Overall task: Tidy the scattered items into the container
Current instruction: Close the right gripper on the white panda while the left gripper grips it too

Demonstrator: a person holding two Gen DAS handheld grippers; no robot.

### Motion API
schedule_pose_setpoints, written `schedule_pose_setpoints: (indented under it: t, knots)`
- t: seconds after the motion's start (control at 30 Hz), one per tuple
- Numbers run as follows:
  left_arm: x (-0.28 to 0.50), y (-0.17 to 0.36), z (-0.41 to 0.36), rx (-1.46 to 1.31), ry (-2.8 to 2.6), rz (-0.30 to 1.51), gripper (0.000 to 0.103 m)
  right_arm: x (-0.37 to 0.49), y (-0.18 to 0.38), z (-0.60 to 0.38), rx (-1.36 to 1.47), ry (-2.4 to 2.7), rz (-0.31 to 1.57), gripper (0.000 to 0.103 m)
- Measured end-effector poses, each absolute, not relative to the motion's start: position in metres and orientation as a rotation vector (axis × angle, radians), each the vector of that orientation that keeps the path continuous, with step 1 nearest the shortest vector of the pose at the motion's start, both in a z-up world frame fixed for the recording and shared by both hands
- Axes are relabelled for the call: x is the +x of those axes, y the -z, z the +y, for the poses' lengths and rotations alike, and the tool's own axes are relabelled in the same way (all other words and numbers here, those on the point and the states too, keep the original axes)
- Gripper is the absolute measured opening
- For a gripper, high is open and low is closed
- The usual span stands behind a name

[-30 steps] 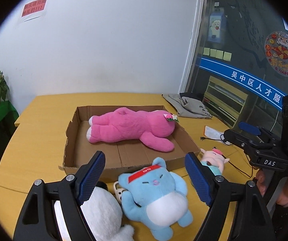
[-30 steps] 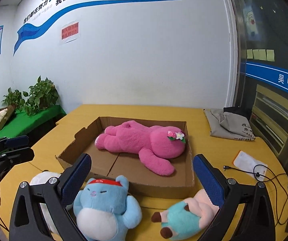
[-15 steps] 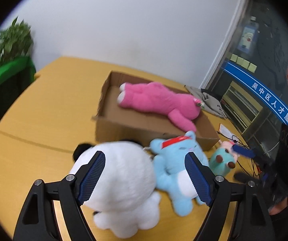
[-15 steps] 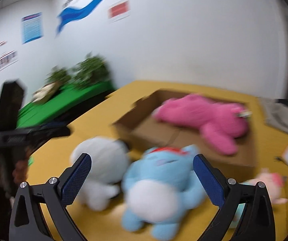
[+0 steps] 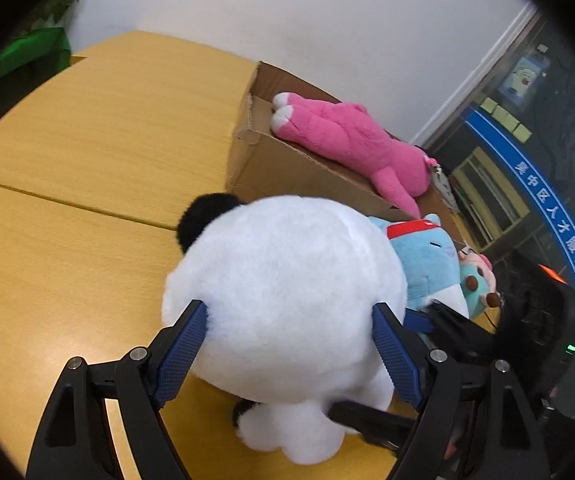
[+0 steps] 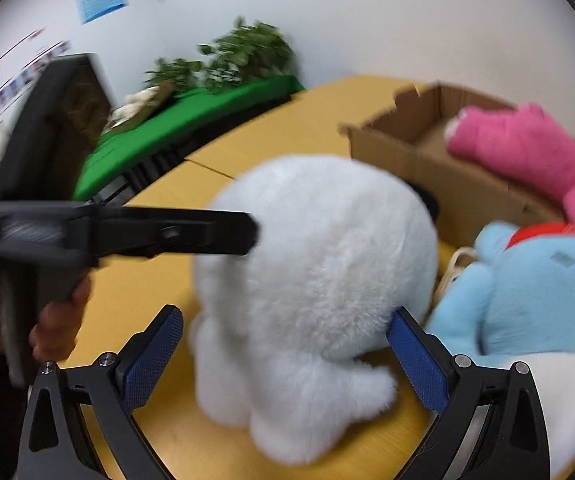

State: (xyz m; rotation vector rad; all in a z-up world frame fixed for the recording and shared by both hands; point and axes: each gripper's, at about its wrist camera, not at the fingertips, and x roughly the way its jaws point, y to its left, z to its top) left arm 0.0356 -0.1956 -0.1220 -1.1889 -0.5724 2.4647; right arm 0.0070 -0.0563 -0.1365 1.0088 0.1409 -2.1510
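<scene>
A big white plush with a black ear (image 5: 283, 280) sits on the yellow table (image 5: 87, 128), also in the right wrist view (image 6: 319, 264). My left gripper (image 5: 287, 344) is open, its blue pads (image 5: 183, 344) against the plush's two sides. My right gripper (image 6: 283, 356) is open around the same plush from another side. The left gripper's finger (image 6: 159, 234) shows touching the plush. A blue plush (image 5: 427, 264) lies to its right (image 6: 535, 292). A small pink-and-teal plush (image 5: 479, 284) lies beyond. A pink plush (image 5: 347, 140) lies in the cardboard box (image 5: 287, 168).
The box (image 6: 415, 152) stands just behind the plush toys. A green-covered stand with plants (image 6: 215, 92) is beside the table at the left. A glass wall with blue signage (image 5: 547, 200) is at the right. The person's hand (image 6: 55, 320) holds the left gripper.
Both grippers have swung left and moved in on the white plush, which now fills the space between each pair of fingers. The toys and box have not moved.
</scene>
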Motion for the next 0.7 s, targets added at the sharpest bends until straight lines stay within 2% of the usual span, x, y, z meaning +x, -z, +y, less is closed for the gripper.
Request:
schedule_pose_setpoints:
  t: [0.07, 0.17, 0.27, 0.33, 0.4, 0.47, 0.57, 0.63, 0.7]
  knots:
    - [0.035, 0.126, -0.191, -1.206, -2.462, -0.544, 0.080, 0.002, 0.143, -0.059, 0.997, 2.204, 0.142, 0.094]
    - [0.035, 0.130, -0.187, -1.208, -2.462, -0.521, 0.074, -0.002, 0.152, -0.059, 1.027, 2.211, 0.097, 0.086]
    - [0.037, 0.129, -0.187, -1.200, -2.458, -0.551, 0.072, 0.001, 0.150, -0.062, 1.022, 2.223, 0.111, 0.079]
    - [0.042, 0.124, -0.186, -1.184, -2.480, -0.539, 0.072, 0.004, 0.148, -0.061, 1.023, 2.224, 0.108, 0.078]
    - [0.050, 0.118, -0.193, -1.158, -2.510, -0.558, 0.076, 0.005, 0.144, -0.059, 1.020, 2.223, 0.131, 0.081]
    - [0.058, 0.114, -0.205, -1.133, -2.549, -0.609, 0.076, 0.005, 0.141, -0.055, 1.034, 2.189, 0.145, 0.090]
    - [0.067, 0.120, -0.226, -1.099, -2.552, -0.751, 0.080, 0.008, 0.125, -0.046, 0.990, 2.148, 0.187, 0.099]
    - [0.061, 0.135, -0.233, -1.125, -2.509, -0.833, 0.080, 0.007, 0.103, -0.037, 0.904, 2.126, 0.221, 0.103]
    - [0.051, 0.152, -0.236, -1.137, -2.399, -0.937, 0.080, -0.003, 0.081, -0.036, 0.835, 2.045, 0.283, 0.103]
